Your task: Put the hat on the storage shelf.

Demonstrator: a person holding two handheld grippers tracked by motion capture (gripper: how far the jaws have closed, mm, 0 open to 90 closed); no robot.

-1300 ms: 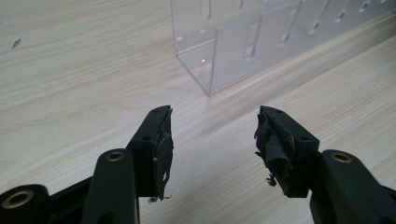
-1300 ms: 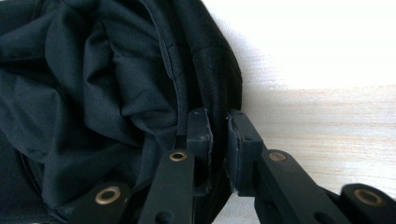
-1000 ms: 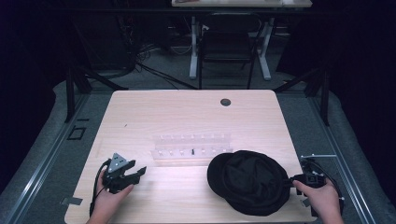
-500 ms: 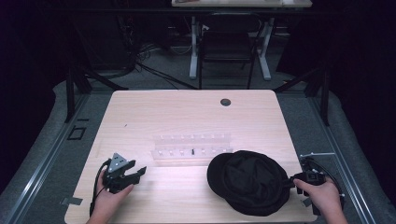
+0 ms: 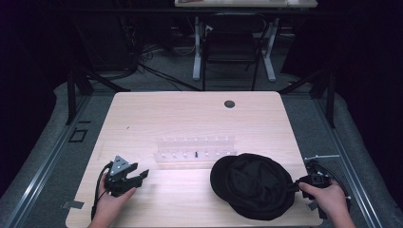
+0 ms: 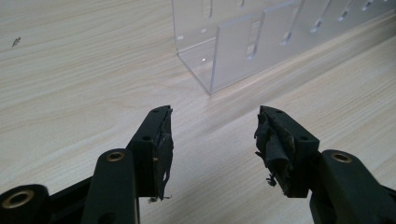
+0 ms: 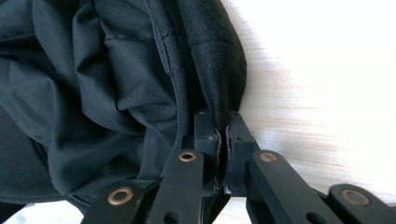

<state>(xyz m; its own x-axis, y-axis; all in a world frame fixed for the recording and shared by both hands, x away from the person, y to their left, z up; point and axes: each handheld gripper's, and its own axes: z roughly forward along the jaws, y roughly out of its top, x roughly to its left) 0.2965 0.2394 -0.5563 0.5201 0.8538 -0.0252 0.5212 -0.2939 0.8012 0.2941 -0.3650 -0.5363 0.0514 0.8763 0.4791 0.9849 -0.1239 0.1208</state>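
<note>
Here, left gripper (image 5: 138,176) low on table (image 5: 190,118), jaws wide, nothing in it, near clear rack (image 5: 196,147). Right gripper (image 7: 222,133) pinches edge of black cap (image 5: 252,185), floppy, front-right of table.

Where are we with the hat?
Done: the right gripper is clamped on the black hat's rim at the table's near right edge. In hand: that grip; the hat lies flat on the wood. Left: the left gripper is open, holding nothing, beside the clear plastic rack.
</note>
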